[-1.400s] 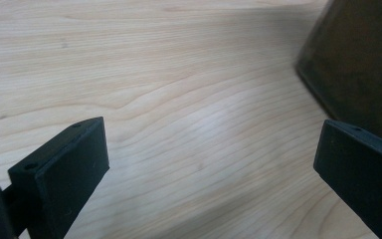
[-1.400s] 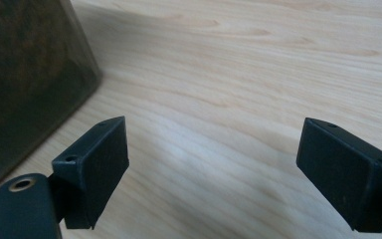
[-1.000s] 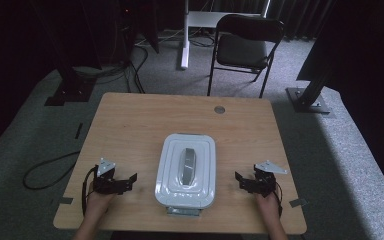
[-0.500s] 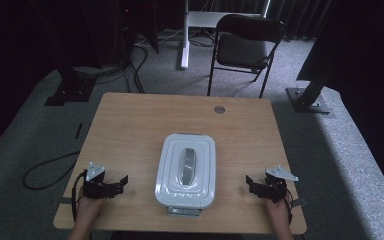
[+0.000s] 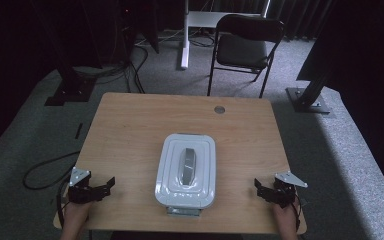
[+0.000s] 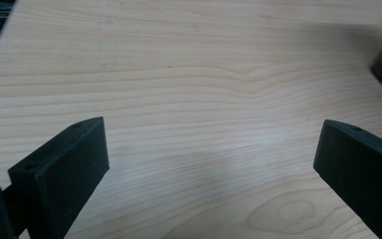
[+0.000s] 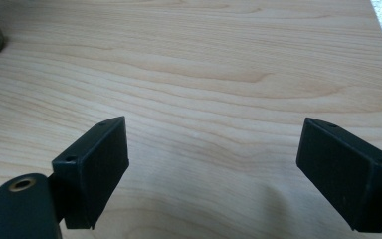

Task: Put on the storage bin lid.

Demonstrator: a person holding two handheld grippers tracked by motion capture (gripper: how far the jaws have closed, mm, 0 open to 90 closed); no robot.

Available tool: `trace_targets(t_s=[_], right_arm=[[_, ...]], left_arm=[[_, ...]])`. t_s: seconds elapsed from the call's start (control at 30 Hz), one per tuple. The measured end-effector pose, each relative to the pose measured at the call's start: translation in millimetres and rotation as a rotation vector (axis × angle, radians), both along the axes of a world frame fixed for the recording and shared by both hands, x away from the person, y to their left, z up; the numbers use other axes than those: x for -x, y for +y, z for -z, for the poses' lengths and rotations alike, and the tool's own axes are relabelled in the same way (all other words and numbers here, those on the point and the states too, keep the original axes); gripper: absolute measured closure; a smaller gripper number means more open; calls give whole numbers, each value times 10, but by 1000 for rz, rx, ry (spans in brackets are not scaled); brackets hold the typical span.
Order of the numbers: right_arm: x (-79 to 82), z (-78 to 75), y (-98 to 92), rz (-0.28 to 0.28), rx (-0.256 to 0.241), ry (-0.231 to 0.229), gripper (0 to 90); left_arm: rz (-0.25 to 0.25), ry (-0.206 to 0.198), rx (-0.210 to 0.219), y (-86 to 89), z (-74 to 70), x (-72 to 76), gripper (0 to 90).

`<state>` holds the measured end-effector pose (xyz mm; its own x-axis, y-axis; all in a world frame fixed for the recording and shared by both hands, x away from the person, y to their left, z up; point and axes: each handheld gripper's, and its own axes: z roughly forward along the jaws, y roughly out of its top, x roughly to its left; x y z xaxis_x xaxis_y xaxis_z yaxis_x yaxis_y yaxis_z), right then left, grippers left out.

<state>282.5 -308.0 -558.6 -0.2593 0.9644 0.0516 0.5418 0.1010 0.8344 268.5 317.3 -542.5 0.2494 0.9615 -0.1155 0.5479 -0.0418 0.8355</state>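
1. Container (image 5: 185, 171), white with a lid and a grey handle along its top, sits at the six o'clock side of the table (image 5: 130, 125), centred between my two grippers and touched by neither.
2. Over the last second I have pulled both hands back and outward: the left gripper (image 5: 102, 187) has gone from just beside the container toward the eight o'clock corner, and the right gripper (image 5: 260, 187) toward the four o'clock corner. The container has not shifted.
3. Both sets of jaws are spread wide with nothing between them; the left gripper view (image 6: 204, 164) and right gripper view (image 7: 211, 164) show bare wood grain in each gap.
4. I read this as a retreat to a resting stance, so any work on the container is either finished or not yet begun; the lid is on and looks seated squarely.
5. Looks of the container: rounded rectangle, glossy pale plastic, stepped lid, long side running twelve to six o'clock. A small grey latch or tab (image 5: 182, 211) pokes out at its six o'clock end; I cannot tell whether it is fastened.
6. A dark corner of it edges into each gripper view.
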Motion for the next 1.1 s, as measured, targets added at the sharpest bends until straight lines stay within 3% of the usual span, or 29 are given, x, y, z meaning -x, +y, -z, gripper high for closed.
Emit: trace_targets(t_s=[0.17, 0.43, 0.83, 0.87, 0.97, 1.1], right_arm=[[29, -13, -59, 18, -11, -2, 122], [137, 18, -210, 71, -28, 7, 123], [238, 39, -359, 130, -46, 4, 123], [233, 39, -361, 136, -45, 7, 123], [207, 42, -381, 176, -37, 24, 123], [187, 48, -432, 218, -60, 48, 125]], left_arm=[[-18, 3, -6, 76, 18, 38, 16], [-79, 19, -73, 167, 49, 84, 16], [-221, 29, -96, 312, 79, 182, 16], [-268, 25, -105, 340, 75, 195, 16], [-335, 19, -133, 392, 73, 210, 16], [-362, 21, -135, 422, 89, 218, 16]])
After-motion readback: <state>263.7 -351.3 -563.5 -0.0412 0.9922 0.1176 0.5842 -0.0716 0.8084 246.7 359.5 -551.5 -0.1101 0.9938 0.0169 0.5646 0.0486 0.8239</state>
